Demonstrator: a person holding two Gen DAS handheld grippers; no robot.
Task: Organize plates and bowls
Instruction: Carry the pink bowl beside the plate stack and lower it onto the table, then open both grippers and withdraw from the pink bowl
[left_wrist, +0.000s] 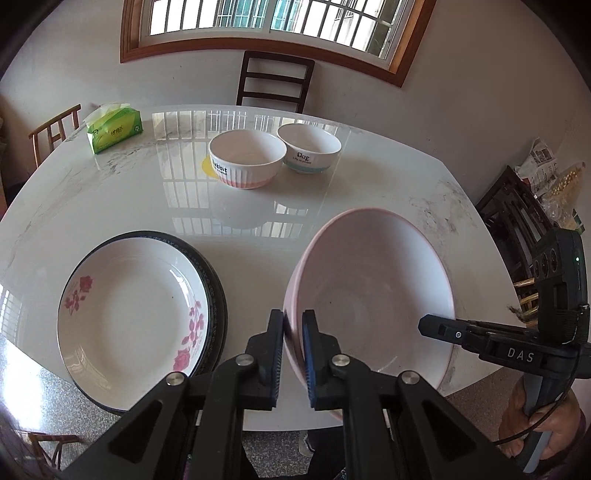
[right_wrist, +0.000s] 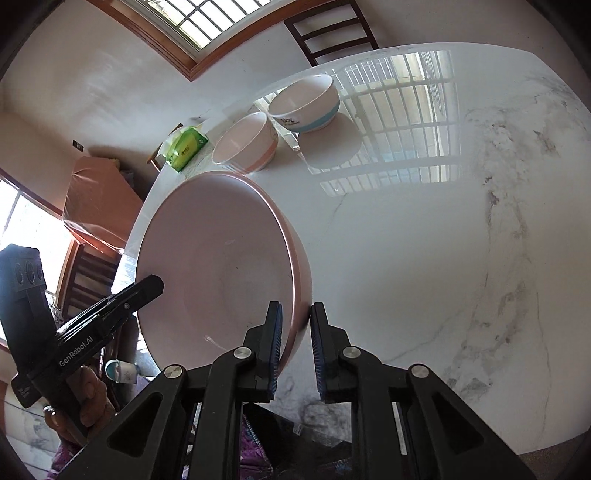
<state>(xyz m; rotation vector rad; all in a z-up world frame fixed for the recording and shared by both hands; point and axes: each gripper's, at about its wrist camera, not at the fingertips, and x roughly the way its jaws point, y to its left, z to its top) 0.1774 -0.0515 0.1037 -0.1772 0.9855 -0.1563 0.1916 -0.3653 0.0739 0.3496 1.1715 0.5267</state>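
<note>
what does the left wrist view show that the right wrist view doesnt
Only the left wrist view shows the flowered plate stacked on a dark-rimmed plate.

Only the right wrist view shows a cup below the table edge.

Both show the big pink bowl, clamped at opposite rims by the left gripper and right gripper, the two small bowls, and the green tissue pack.

We see a green tissue pack (left_wrist: 113, 132) lying near the far left edge of the white marble table (left_wrist: 388, 177), with tissue sticking out of its top. Behind the table a dark wooden chair (left_wrist: 275, 81) stands against the wall beneath a wood-framed window (left_wrist: 266, 22), and a lighter wooden chair (left_wrist: 55, 129) stands off the table's left side. At the right edge sits dark furniture (left_wrist: 511, 206) bearing what may be newspaper and bags, too warped to tell.
</note>
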